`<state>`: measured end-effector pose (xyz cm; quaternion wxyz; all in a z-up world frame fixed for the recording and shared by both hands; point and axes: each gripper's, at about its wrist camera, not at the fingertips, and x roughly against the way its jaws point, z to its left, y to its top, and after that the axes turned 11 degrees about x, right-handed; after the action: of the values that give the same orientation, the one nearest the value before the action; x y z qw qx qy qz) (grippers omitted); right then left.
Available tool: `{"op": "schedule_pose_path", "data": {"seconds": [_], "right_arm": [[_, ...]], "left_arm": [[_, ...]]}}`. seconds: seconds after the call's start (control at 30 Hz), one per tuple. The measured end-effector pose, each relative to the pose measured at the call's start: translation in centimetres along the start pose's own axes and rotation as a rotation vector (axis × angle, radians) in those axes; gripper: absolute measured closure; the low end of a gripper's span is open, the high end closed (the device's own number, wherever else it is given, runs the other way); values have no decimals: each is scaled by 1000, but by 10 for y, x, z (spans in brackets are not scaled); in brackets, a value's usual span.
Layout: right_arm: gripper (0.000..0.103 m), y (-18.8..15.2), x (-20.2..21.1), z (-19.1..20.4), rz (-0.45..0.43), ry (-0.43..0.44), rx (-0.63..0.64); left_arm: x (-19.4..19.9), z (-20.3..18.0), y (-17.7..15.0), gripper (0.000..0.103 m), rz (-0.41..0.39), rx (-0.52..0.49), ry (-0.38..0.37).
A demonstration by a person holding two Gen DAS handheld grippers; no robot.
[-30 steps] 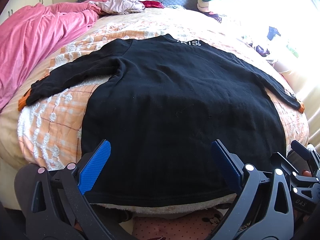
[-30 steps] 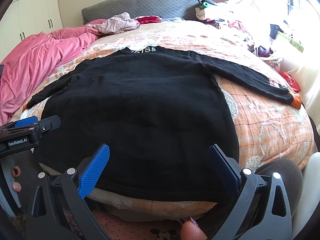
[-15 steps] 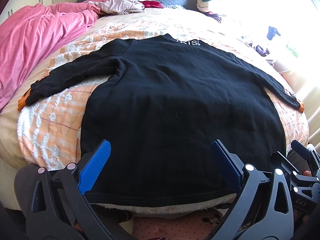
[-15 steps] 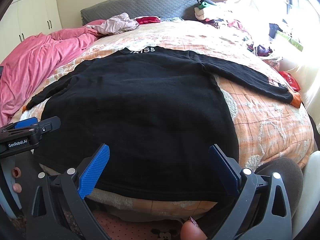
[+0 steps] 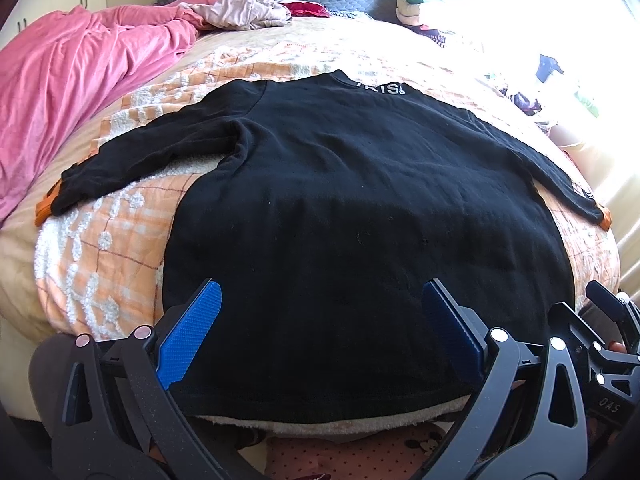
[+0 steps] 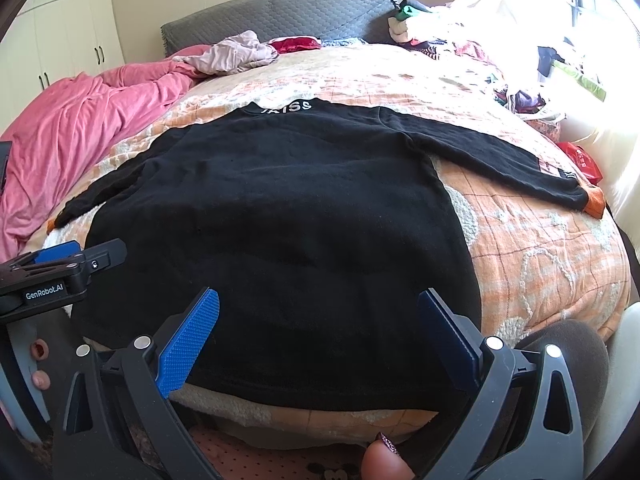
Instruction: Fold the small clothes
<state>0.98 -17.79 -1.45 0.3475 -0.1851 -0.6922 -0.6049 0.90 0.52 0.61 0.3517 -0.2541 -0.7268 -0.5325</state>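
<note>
A black long-sleeved sweater [image 5: 360, 208] lies flat on the bed, neck away from me, both sleeves spread out, orange cuffs at the ends. It also shows in the right wrist view [image 6: 280, 216]. My left gripper [image 5: 320, 324] is open and empty, hovering over the sweater's hem near the front edge of the bed. My right gripper [image 6: 318, 328] is open and empty, also over the hem, to the right of the left one. The left gripper's body [image 6: 60, 272] shows at the left of the right wrist view.
The bed has an orange and white quilt [image 6: 540, 240]. A pink blanket [image 5: 60, 92] lies on the left. A pile of clothes [image 6: 236, 54] sits by the grey headboard [image 6: 280, 12]. More clothes and bags [image 6: 520, 92] crowd the right side by the window.
</note>
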Motion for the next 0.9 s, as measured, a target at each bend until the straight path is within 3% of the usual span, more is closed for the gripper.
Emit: {"op": "schedule_pose_path", "data": {"seconds": [0.9], "right_arm": [[4,62,-44,-26,-8,7,-64]], "left_arm": [[-36,-15,56,9,-6,16,-3]]}}
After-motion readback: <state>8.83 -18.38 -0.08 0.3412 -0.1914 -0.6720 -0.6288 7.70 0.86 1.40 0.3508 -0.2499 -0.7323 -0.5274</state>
